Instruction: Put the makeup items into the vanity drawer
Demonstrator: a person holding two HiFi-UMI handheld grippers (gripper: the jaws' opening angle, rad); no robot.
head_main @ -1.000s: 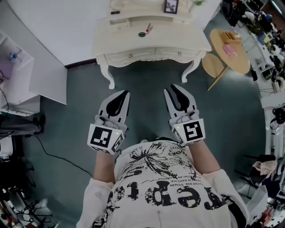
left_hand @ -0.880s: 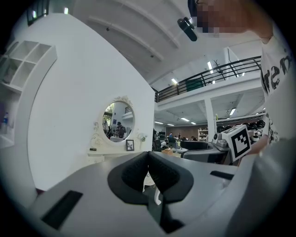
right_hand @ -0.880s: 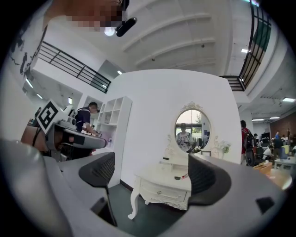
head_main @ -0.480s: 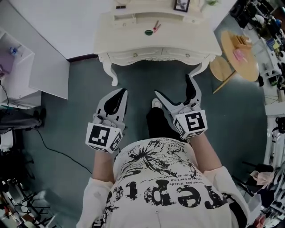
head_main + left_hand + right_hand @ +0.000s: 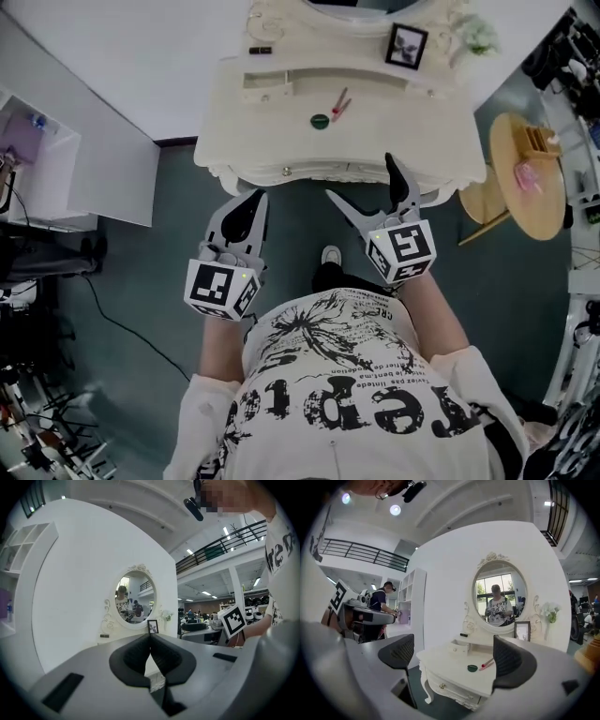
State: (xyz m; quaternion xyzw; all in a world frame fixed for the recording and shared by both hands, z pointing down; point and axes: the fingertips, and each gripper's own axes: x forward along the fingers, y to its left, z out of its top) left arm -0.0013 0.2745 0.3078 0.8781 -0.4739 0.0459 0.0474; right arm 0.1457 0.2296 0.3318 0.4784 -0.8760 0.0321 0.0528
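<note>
Task barely started, nothing is in a drawer yet. Person stands at the vanity (image 5: 403, 122), both claws raised at its front edge and pointing roughly level.

Right claw (image 5: 359, 176): jaws spread wide, they have just been opening, nothing between the pads. Left claw (image 5: 257, 195): pads pressed together, nothing pinched.

Makeup items are both on the tabletop, ahead of the right claw and well apart from it:
- green round piece (image 5: 472, 668), seen through the gap of the spread jaws, nearer the right jaw.
- pink stick (image 5: 487, 663), just beside the green piece on its right, maybe touching it; too small to tell whether it is a pencil or a lip liner.

From the left claw both items lie ahead and off to the right.

Front drawer (image 5: 449, 689) with its small knob sits below and ahead of the right claw and looks closed. A small box drawer (image 5: 265, 86) stands farther back on the tabletop, ahead of the left claw; it looks open at the top but I can't be sure.

Left to do, by my read: pull a drawer open, pick the green piece, drop it in, pick the stick, drop it in, probably push the drawer closed. The spread right claw looks set for the knob or for the first pick.
</note>
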